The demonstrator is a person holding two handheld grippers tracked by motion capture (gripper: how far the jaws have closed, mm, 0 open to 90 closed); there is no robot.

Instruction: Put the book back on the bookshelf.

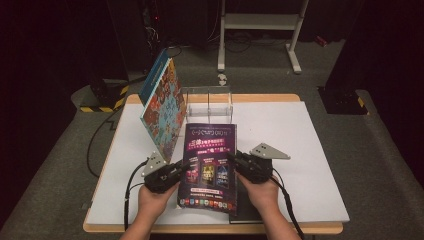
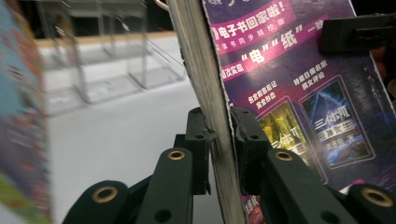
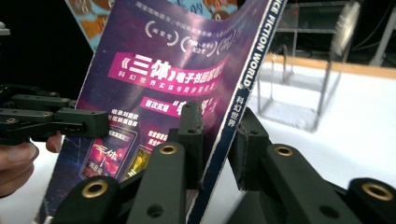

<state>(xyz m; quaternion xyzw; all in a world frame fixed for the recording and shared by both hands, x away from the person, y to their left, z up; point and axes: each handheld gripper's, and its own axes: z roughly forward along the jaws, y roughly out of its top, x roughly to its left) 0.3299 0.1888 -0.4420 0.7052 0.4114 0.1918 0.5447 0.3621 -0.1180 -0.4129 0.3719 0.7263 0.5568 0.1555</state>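
We hold purple magazine (image 1: 209, 165) over near table (image 1: 300, 135) edge, one long side per hand. Left gripper (image 1: 176, 172) fingers (image 2: 198, 140) clamped on page edge; right gripper (image 1: 239, 165) fingers (image 3: 191, 135) clamped on spine. Long axis runs away from us, straight toward clear acrylic rack (image 1: 207, 103) beyond its far end. Colourful book (image 1: 162, 107) stands tilted left of that path, near left gripper; we judge clearance there is the tight spot.

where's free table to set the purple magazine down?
Right half of the white table is bare, from the magazine to the right edge. Left front strip beside the left claw is bare too. Crowded: back centre, where the acrylic stand and the leaning colourful book sit; a dark book lies underneath.
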